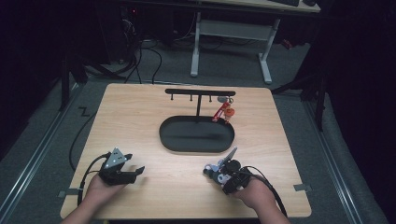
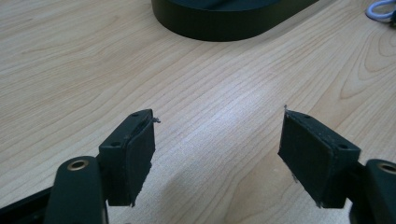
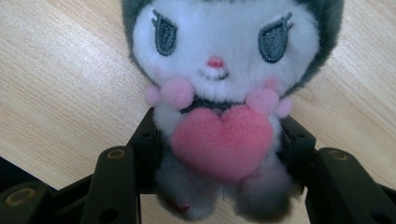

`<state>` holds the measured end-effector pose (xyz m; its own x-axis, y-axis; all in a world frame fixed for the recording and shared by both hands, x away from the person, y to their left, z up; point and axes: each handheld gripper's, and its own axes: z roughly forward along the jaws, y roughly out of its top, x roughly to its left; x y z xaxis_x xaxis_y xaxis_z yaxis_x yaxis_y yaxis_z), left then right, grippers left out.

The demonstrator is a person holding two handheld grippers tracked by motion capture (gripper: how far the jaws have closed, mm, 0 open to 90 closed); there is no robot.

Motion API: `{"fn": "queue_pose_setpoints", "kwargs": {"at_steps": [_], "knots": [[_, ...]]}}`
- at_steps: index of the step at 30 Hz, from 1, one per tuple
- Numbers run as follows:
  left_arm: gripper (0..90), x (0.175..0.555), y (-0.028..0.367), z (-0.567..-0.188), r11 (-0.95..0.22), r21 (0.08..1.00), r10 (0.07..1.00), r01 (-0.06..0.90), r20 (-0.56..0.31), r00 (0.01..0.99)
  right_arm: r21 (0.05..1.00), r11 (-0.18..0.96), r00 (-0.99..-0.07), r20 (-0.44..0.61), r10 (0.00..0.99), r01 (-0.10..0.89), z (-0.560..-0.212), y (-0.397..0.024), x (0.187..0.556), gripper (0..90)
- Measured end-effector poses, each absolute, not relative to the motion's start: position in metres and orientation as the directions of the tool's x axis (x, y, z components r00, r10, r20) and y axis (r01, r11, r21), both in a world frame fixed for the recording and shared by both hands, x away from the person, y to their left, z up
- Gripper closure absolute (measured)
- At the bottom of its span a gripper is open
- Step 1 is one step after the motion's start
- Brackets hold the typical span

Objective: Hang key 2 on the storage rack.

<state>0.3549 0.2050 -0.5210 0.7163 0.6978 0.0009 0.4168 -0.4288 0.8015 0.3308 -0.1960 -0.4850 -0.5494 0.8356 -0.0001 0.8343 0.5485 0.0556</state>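
Observation:
A small plush toy [image 3: 217,79] with a white face, grey hood and pink heart is squeezed between the jaws of my right gripper [image 3: 219,149], which is shut on its body. In the high view that gripper [image 1: 223,172] sits near the table's front right with the plush toy [image 1: 212,171] at its tip. My left gripper [image 2: 217,154] is open just above bare wood; in the high view my left gripper [image 1: 135,171] is at the front left. A black stand [image 1: 200,93] with hooks holds a red-orange keychain [image 1: 224,113] over an oval black tray [image 1: 196,135].
The tray's dark rim [image 2: 224,28] lies ahead of the left gripper. The wooden table [image 1: 135,116] has open wood at left and front centre. A white-legged desk [image 1: 231,32] and cables stand on the floor beyond the far edge.

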Motion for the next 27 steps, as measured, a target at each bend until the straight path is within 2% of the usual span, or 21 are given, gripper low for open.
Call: {"fn": "queue_pose_setpoints", "kwargs": {"at_steps": [5, 15, 27], "knots": [[27.3, 0.355, 0.205, -0.521, -0.431, 0.799, 0.698, 0.42, 0.0, 0.717, 0.075, 0.547, -0.55, 0.026, 0.835, 0.834, -0.475, -0.196, 0.334, 47.7], [27.3, 0.354, 0.205, -0.522, -0.429, 0.799, 0.7, 0.42, 0.0, 0.715, 0.1, 0.532, -0.536, 0.013, 0.844, 0.841, -0.434, -0.197, 0.347, 47.6], [27.3, 0.356, 0.207, -0.521, -0.417, 0.806, 0.7, 0.421, -0.011, 0.714, 0.119, 0.471, -0.478, 0.044, 0.877, 0.874, -0.391, -0.198, 0.375, 47.8]]}}
